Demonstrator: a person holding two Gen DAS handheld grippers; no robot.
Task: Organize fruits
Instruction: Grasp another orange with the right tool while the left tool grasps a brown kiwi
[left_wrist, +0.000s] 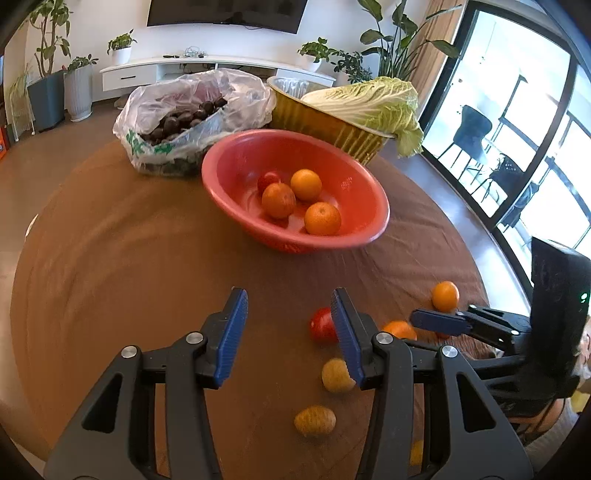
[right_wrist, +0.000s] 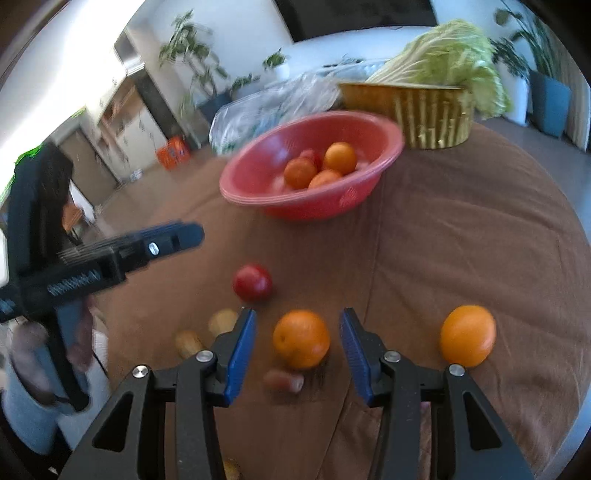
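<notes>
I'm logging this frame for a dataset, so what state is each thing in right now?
left tool: open, empty, above the table
right tool: open, an orange between its fingers, not gripped
red bowl: upright, holding three oranges and a red fruit
plastic bag: open, dark round items inside
gold tub: upright, cabbage lying across it
red fruit: loose on the cloth

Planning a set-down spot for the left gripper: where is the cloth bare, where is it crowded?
Bare: brown cloth left of the red bowl, below the plastic bag. Crowded: around the tomato, oranges and right gripper.
</notes>
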